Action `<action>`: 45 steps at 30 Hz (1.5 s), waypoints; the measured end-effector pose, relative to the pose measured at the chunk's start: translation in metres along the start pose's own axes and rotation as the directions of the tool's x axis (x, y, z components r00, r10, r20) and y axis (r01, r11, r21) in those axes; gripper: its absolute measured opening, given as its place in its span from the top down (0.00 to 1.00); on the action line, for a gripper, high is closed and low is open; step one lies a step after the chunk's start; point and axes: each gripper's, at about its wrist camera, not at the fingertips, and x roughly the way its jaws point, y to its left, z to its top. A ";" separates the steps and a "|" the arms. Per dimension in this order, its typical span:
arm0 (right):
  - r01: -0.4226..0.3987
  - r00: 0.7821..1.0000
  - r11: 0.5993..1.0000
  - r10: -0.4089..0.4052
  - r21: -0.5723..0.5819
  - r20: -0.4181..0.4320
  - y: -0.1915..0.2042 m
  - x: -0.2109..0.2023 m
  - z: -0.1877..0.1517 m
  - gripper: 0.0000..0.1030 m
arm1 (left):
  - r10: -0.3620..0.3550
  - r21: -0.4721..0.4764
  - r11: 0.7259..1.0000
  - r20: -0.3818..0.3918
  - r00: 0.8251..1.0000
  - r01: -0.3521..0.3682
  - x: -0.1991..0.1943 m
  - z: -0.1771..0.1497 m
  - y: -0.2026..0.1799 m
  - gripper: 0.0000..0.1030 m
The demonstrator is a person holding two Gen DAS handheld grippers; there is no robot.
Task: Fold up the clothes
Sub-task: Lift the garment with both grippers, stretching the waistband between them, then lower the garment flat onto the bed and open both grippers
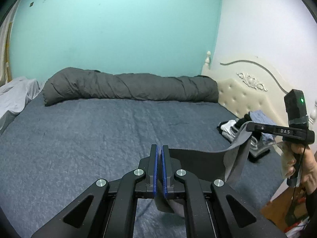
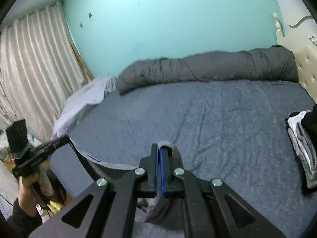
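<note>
Left gripper (image 1: 159, 148) fingers (image 1: 153, 164) nearly together, clamped on dark grey garment (image 1: 198, 158); blue pads pinching fabric, cloth tail hanging below the fingers. Right gripper (image 2: 160, 148) fingers (image 2: 153, 162) likewise closed on same garment (image 2: 111, 165), grey hem bunched over fingertips. Garment stretched taut between both grippers, held up over near edge of bed (image 1: 99, 138), not lying flat. In left wrist view, fabric running rightward from the fingers to right gripper (image 1: 249, 126), seen side-on, held in right hand (image 1: 305, 166) near right edge of bed; loose flap drooping under it. In right wrist view, garment edge curving leftward to left gripper (image 2: 65, 139), gripped by left hand (image 2: 29, 186) off near-left corner of bed. Blue-grey bedcover, mildly wrinkled. Rolled dark grey duvet (image 1: 128, 86) along far edge of bed against teal wall (image 1: 118, 29). Pale sheet (image 1: 15, 95) bunched at far-left corner. Stack of folded clothes (image 2: 303, 144), white, grey, black, at right edge of bed beside cream tufted headboard (image 1: 243, 93). Beige curtain (image 2: 33, 69) left of bed.
</note>
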 end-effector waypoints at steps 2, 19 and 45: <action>0.016 0.999 1.000 -0.016 0.000 -0.036 -0.004 0.008 -0.006 0.99 | -0.009 -0.013 1.000 -0.027 1.000 0.009 0.009 -0.009 0.000 0.96; 0.109 0.973 0.989 -0.087 0.095 -0.212 -0.087 0.155 -0.049 0.99 | 0.021 -0.126 0.990 -0.285 0.958 -0.059 0.168 -0.086 0.048 0.96; 0.191 0.966 0.955 -0.143 0.225 -0.214 -0.162 0.174 -0.077 0.54 | -0.036 -0.295 0.953 -0.320 0.947 -0.063 0.256 -0.148 0.099 0.96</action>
